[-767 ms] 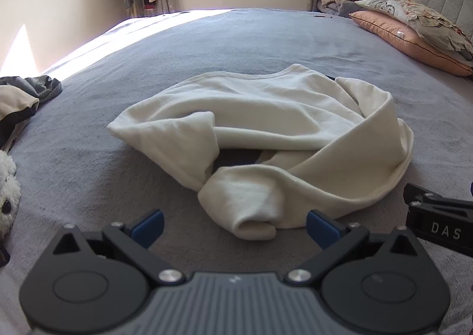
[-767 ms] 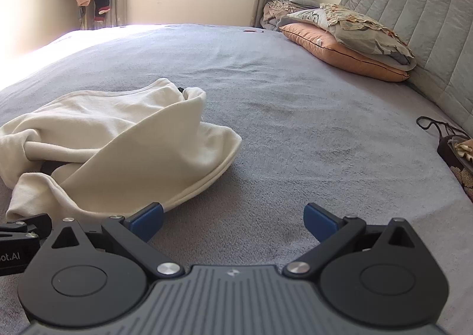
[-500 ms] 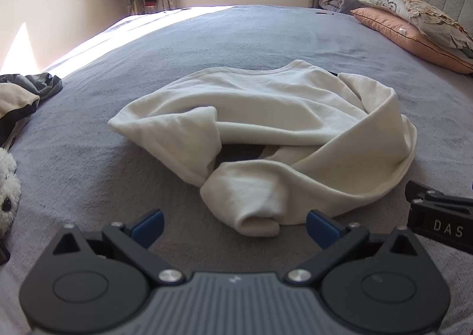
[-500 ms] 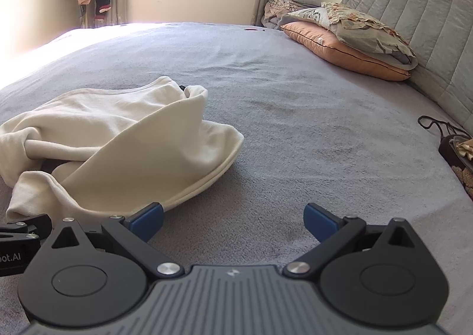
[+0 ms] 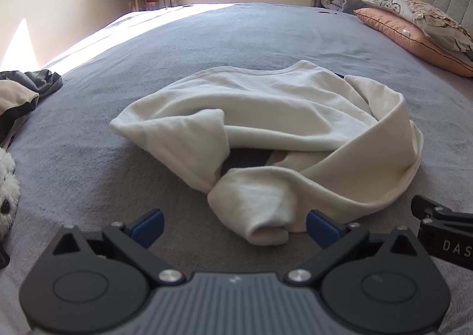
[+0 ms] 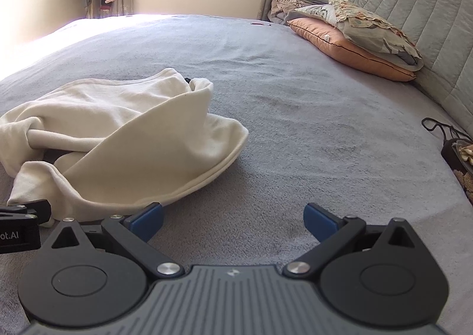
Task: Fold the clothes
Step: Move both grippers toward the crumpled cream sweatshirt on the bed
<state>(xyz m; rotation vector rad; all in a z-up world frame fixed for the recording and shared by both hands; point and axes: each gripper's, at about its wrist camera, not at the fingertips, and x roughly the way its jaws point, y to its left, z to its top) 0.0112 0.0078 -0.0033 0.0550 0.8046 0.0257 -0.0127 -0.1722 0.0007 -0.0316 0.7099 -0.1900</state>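
In the left wrist view, the left gripper (image 5: 233, 227) is hovering with its blue-tipped fingers (image 5: 147, 227) spread wide, gripping nothing. The crumpled cream cotton garment (image 5: 280, 127) is lying on the grey bedspread (image 5: 236, 39) just ahead, its rolled cuff reaching between the tips.

In the right wrist view, the right gripper (image 6: 233, 221) is likewise gaping, empty; the garment (image 6: 118, 133) is lying ahead-left, its hem near the left fingertip (image 6: 146, 221).

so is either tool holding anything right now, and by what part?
Nothing is held. The left tool and the right tool are both wide open, short of the crumpled cream garment lying on the grey bed.
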